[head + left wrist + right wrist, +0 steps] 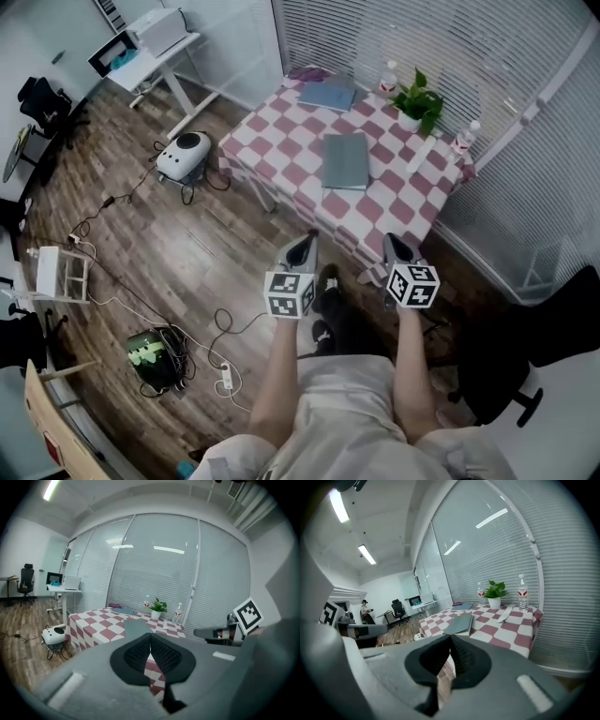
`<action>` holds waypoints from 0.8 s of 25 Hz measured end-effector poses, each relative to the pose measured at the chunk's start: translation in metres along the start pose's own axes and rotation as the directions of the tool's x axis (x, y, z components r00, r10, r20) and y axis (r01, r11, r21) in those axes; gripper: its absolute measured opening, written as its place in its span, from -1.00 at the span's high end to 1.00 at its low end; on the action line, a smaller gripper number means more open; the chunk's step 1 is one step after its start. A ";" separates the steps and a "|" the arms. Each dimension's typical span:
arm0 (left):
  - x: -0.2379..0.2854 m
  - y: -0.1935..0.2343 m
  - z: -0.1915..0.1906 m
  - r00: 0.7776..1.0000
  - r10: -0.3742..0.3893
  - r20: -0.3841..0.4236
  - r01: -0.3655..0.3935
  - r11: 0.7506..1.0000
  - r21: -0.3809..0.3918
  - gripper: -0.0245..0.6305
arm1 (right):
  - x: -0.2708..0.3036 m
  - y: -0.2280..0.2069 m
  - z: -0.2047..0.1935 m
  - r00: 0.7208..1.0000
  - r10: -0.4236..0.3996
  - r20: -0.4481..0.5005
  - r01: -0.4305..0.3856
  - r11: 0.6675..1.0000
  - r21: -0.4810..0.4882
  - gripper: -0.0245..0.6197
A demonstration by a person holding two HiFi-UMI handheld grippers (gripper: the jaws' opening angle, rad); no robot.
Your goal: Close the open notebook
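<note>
A grey notebook [345, 160] lies shut and flat in the middle of the red-and-white checked table [281, 122]. It also shows in the left gripper view as the notebook [136, 627] and in the right gripper view as the notebook [459, 624]. My left gripper [305, 244] hangs over the floor, short of the table's near edge, its pads together with nothing between them [150, 638]. My right gripper [397, 244] is level with it beside the table's near corner, pads also meeting on nothing [450, 640].
A blue book [328, 96], a potted plant [418, 101] and two bottles [388, 77] stand at the table's far side. On the floor are a white round device [184, 155], cables and a power strip [225, 377]. A black chair [525, 356] is at my right.
</note>
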State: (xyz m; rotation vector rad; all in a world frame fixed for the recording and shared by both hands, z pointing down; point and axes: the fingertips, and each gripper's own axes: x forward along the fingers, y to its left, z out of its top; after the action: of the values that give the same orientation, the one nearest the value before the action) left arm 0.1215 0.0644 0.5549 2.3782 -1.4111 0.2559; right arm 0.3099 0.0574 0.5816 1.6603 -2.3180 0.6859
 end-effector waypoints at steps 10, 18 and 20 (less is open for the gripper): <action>-0.021 -0.010 0.000 0.999 0.015 0.030 -0.015 1.000 -0.008 0.90 | -0.015 0.034 0.007 0.999 0.045 0.023 -0.043 0.996 -0.077 0.92; -0.029 -0.011 0.012 0.997 0.032 0.072 -0.031 0.999 -0.008 0.90 | -0.018 0.038 0.011 0.999 0.053 0.012 -0.051 0.992 -0.119 0.92; -0.028 -0.012 0.010 0.997 0.028 0.066 -0.028 1.000 -0.001 0.90 | -0.017 0.038 0.009 0.998 0.058 -0.004 -0.059 0.990 -0.127 0.92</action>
State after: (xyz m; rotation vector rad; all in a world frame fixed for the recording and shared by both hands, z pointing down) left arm 0.1184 0.0885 0.5337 2.3883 -1.4750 0.1866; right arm 0.2809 0.0773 0.5573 1.5423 -2.3648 0.5367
